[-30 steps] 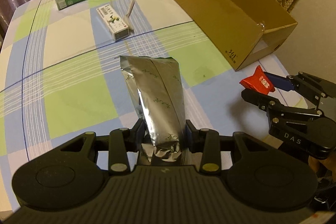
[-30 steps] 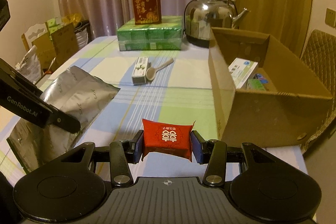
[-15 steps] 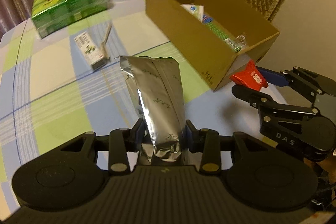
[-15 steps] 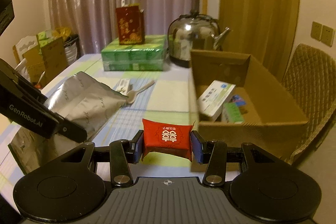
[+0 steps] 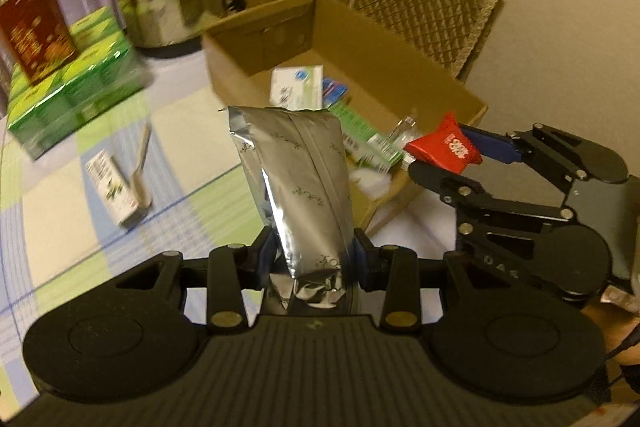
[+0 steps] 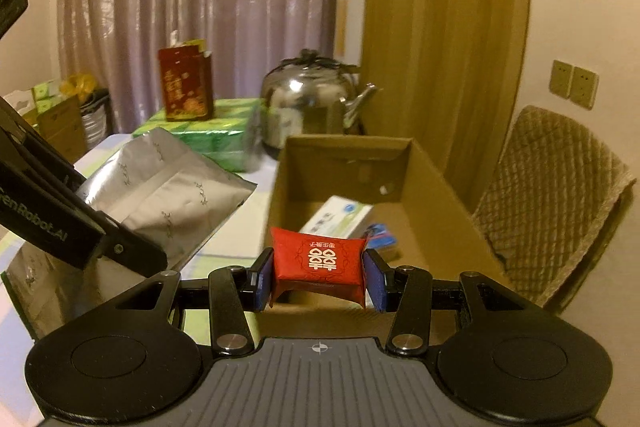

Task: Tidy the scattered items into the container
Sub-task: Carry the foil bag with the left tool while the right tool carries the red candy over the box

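Both tools are matte black. The left gripper [image 5: 316, 253] has a ribbed grey-black body, two round discs, brass-coloured screws and blue-padded fingers [image 5: 362, 251]. The right gripper [image 6: 319, 277] matches it, with white "DAS" lettering; the left carries "GenRobot.AI".

kettle [image 6: 312, 107] behind box [image 6: 440, 187] | chair [image 6: 552, 195] right of box (pouch [image 6: 168, 195] left)

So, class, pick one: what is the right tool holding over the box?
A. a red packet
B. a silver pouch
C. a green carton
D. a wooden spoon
A: the right tool is shut on the red packet, above the near end of the box; the silver pouch is in the left tool.
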A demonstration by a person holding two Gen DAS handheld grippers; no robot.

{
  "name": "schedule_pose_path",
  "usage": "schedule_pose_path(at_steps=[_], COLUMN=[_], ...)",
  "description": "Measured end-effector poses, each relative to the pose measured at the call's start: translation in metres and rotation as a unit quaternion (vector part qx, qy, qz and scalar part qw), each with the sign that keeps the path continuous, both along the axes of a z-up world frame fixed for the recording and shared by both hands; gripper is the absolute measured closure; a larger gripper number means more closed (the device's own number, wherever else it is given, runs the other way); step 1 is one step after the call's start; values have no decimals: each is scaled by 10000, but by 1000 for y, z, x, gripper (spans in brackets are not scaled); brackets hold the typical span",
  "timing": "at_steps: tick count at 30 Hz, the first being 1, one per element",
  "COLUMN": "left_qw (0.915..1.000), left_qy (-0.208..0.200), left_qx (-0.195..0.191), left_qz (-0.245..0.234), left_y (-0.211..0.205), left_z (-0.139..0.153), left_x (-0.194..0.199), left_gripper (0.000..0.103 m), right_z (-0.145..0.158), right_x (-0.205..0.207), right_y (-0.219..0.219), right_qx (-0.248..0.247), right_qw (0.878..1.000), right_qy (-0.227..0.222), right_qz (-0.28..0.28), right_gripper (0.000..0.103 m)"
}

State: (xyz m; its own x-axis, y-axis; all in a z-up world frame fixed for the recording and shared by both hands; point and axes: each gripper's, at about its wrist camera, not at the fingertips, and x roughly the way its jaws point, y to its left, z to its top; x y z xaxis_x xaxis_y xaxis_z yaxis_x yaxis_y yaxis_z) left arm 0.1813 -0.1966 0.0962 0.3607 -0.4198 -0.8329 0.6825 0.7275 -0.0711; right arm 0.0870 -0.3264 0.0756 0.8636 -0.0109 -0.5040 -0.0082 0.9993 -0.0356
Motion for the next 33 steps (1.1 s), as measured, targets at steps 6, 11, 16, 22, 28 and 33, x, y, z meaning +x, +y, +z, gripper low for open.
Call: schedule_pose_path(at_steps=[6,11,16,22,28,33], left_qw=[9997,9995,9994,9988,9967,9932], left_qy=[-65,-42,-3,157,359,486], left_qx=[-67,-188,-272,-453,-679,-880], left_qz=[-205,-269,-200,-14,258,591], left_y=[-34,-58,-76,-88,-94,-94], left_z=[13,20,19,14,8,5], left_x=[14,27,40,55,69,83], left_gripper=[69,69,69,69,69,69], right_z=[7,9,10,8,7,6], right_x=[13,23,30,41,50,59], right_y=[-29,-48,-64,-78,-85,-92], right_qx=[-38,-66,-82,-62,-41,-43], right_qw=[9998,9995,9992,9990,9990,9989], right_qy=[-83,-110,-112,-68,-37,-4], right_qz=[-168,-289,-377,-429,-446,-467], right_gripper=[59,59,59,59,59,59])
